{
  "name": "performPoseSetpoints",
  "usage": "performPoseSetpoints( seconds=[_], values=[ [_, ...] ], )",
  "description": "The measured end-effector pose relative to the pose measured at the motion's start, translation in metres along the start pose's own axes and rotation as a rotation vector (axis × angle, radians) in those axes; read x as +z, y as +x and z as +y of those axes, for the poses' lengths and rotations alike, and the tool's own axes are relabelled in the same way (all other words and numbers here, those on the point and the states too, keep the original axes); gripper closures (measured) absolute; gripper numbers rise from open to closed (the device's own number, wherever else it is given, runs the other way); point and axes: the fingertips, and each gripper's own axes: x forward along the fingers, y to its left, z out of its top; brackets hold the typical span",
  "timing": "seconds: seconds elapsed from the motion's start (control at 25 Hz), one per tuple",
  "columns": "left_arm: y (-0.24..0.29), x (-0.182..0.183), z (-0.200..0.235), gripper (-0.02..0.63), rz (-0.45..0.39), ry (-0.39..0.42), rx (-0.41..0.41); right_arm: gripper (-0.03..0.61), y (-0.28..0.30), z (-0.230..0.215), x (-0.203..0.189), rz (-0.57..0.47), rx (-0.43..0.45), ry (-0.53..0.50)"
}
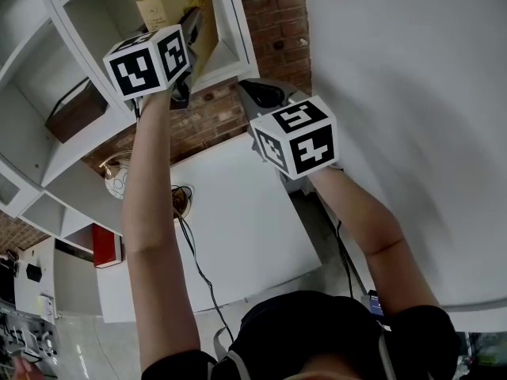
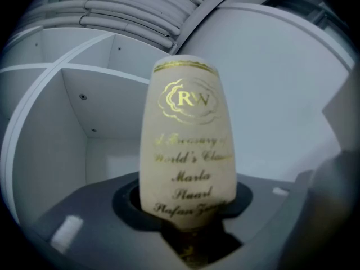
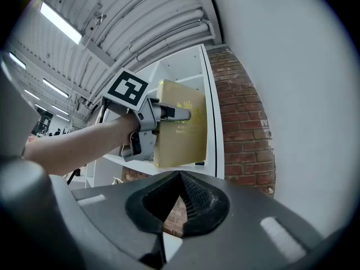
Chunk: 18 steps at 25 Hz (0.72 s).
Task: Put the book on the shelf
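A cream book with gold lettering point(image 1: 169, 6) stands upright in the top right compartment of the white shelf unit point(image 1: 234, 50). My left gripper point(image 1: 192, 28) is shut on the book, its spine point(image 2: 188, 151) towards the left gripper camera. In the right gripper view the left gripper point(image 3: 170, 115) clamps the book point(image 3: 183, 136) at the compartment's mouth, above the shelf board point(image 3: 169, 165). My right gripper point(image 1: 265, 93) hangs lower and to the right, in front of the brick wall. Its jaws point(image 3: 175, 207) are shut with nothing between them.
A dark brown box point(image 1: 75, 113) sits in a compartment to the left. A brick wall point(image 1: 277, 22) runs behind the shelf, and a plain white wall point(image 1: 412, 93) fills the right. Below are a white table point(image 1: 245, 228) with a black cable point(image 1: 198, 264) and a red object point(image 1: 107, 245).
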Motion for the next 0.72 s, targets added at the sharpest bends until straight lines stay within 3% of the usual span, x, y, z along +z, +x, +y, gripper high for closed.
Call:
performPoseSetpoints(
  seconds=[0.72],
  values=[
    [0.016,-0.002,0.010,0.388,0.003,0.060,0.093,0.581,-0.001,0.005,-0.010,0.008,0.014,0.004]
  ],
)
